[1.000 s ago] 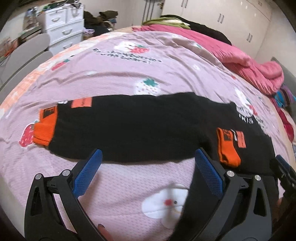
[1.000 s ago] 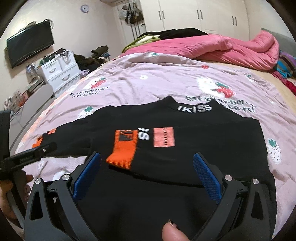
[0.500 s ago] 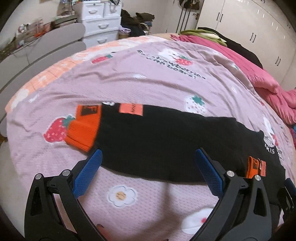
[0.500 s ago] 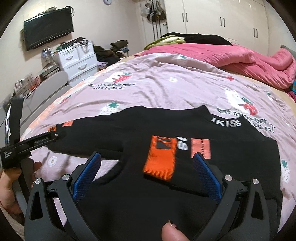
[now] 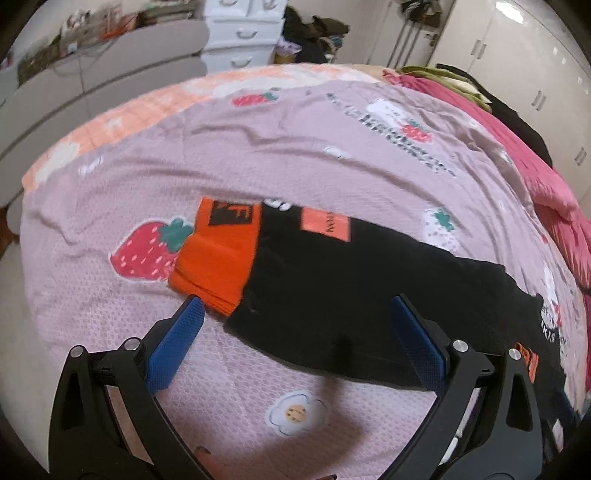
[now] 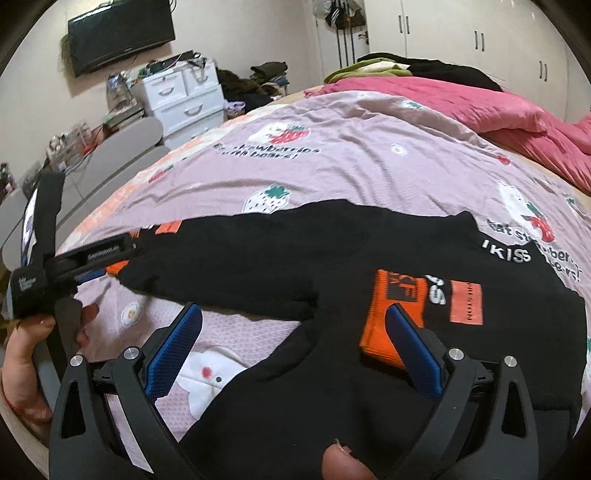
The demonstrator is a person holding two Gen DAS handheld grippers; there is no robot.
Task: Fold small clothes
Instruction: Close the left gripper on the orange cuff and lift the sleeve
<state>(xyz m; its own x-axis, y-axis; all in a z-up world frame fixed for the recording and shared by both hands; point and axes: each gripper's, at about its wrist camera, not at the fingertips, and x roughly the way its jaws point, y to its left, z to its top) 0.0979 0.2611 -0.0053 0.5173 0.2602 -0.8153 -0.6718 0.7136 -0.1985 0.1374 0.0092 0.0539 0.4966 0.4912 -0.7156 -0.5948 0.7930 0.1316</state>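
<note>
A small black sweater (image 6: 369, 251) with orange cuffs lies flat on the pink strawberry bedsheet (image 6: 351, 155). One sleeve is folded across its chest, its orange cuff (image 6: 391, 314) near the white collar lettering. The other sleeve (image 5: 351, 295) stretches out to the left and ends in an orange cuff (image 5: 218, 258). My left gripper (image 5: 295, 317) is open just short of that sleeve end, its left finger near the cuff. My right gripper (image 6: 293, 328) is open over the sweater's lower left part, near the armpit. In the right wrist view the left gripper (image 6: 92, 258) shows at the sleeve end, held by a hand.
A crumpled pink duvet (image 6: 480, 107) lies at the far right of the bed. A white drawer unit (image 6: 181, 96) and grey padded bed end (image 5: 92, 85) stand beyond the left edge. A TV (image 6: 120, 33) hangs on the wall; white wardrobes (image 6: 480, 40) line the back.
My left gripper has travelled left along the outstretched sleeve to its orange cuff. My right gripper has shifted left, from the chest towards the armpit. Both stay open.
</note>
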